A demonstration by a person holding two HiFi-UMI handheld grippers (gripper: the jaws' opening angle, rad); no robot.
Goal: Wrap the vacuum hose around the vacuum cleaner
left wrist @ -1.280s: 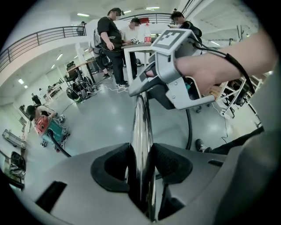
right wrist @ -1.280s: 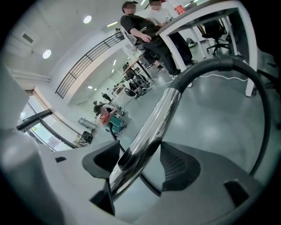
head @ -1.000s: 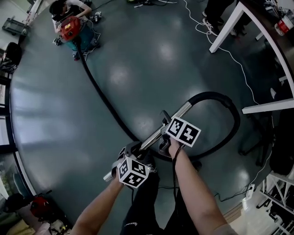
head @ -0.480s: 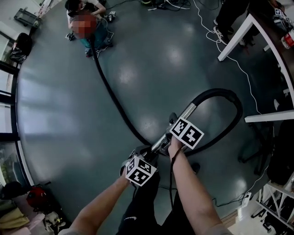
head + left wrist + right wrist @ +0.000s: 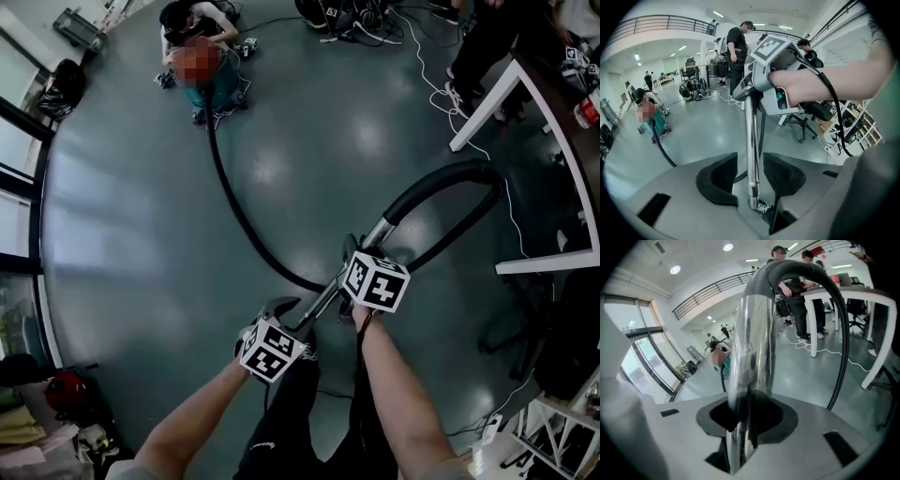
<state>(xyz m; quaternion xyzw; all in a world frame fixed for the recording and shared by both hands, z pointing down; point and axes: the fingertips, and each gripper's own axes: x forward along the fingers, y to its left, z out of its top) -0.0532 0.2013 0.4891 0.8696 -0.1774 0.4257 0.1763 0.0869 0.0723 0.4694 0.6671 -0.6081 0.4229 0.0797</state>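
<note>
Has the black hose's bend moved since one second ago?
Yes. The hose bend has moved up the head view, closer to the foot of the white table leg.

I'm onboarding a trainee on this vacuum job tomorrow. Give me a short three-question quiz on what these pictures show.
1. True or false: the hose is already wound around the vacuum cleaner.
2. What stands between the jaws of the right gripper? A) metal tube B) white cable C) nothing
3. Fill in: the white-legged table stands at the head view's ____ side.
Key: 1 false, it trails across the floor. 2 A; the jaws have just been closing and now clamp it. 3 right.
</note>
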